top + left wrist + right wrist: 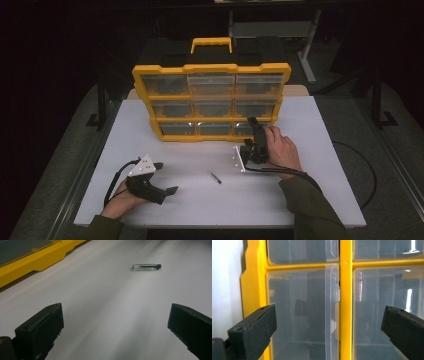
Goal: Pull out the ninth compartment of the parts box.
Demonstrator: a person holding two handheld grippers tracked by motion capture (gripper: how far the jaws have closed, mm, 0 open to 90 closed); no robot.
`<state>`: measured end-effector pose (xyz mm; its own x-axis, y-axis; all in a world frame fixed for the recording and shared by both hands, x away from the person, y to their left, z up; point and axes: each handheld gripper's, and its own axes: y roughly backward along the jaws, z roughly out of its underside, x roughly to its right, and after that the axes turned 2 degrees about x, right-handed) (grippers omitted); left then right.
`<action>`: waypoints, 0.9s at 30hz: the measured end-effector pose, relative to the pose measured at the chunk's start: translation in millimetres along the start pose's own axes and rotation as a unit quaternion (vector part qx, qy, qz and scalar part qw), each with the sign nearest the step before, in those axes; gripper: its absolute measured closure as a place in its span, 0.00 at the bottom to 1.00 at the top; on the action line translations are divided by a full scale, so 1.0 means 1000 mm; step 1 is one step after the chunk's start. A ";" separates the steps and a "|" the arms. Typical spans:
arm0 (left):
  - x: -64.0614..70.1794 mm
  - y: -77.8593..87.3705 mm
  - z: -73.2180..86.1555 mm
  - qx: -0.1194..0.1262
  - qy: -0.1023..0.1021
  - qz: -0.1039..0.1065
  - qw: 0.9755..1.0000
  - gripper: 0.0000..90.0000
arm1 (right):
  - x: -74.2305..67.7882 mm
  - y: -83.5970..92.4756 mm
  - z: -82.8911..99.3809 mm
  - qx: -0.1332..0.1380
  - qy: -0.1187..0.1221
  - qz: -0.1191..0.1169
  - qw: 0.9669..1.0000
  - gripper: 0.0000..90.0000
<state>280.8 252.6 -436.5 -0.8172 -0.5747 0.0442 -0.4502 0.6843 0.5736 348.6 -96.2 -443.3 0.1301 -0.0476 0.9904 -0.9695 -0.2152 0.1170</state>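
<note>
Looks like a lab or workshop recording bay: bare white table (310,200) on grey carpet, dark surroundings. Yellow-framed parts organizer (211,102) with clear drawers stands at the table's far edge; behind the organizer, metal stand legs (306,60).

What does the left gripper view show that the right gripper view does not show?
Left gripper view: the small glass vial with a dark cap, lying on the white table ahead of the open left gripper. Right gripper view: the clear drawers seen close, between the jaws of the open right gripper. Both: the yellow organizer frame.
</note>
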 end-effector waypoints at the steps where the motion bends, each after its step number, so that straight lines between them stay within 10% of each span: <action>1: 0.000 0.000 0.000 0.000 0.000 0.000 1.000 0.00 | 0.000 0.000 0.000 0.000 0.000 0.000 1.000 0.00; 27: 0.000 0.000 0.000 0.002 0.001 -0.002 1.000 0.00 | -0.004 0.000 0.002 -0.029 0.006 0.011 0.999 0.14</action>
<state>280.7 252.3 -436.3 -0.8144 -0.5787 0.0436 -0.4551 0.6835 0.5707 349.0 -98.0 -447.1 0.1057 -0.0404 0.9936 -0.9828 -0.1563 0.0982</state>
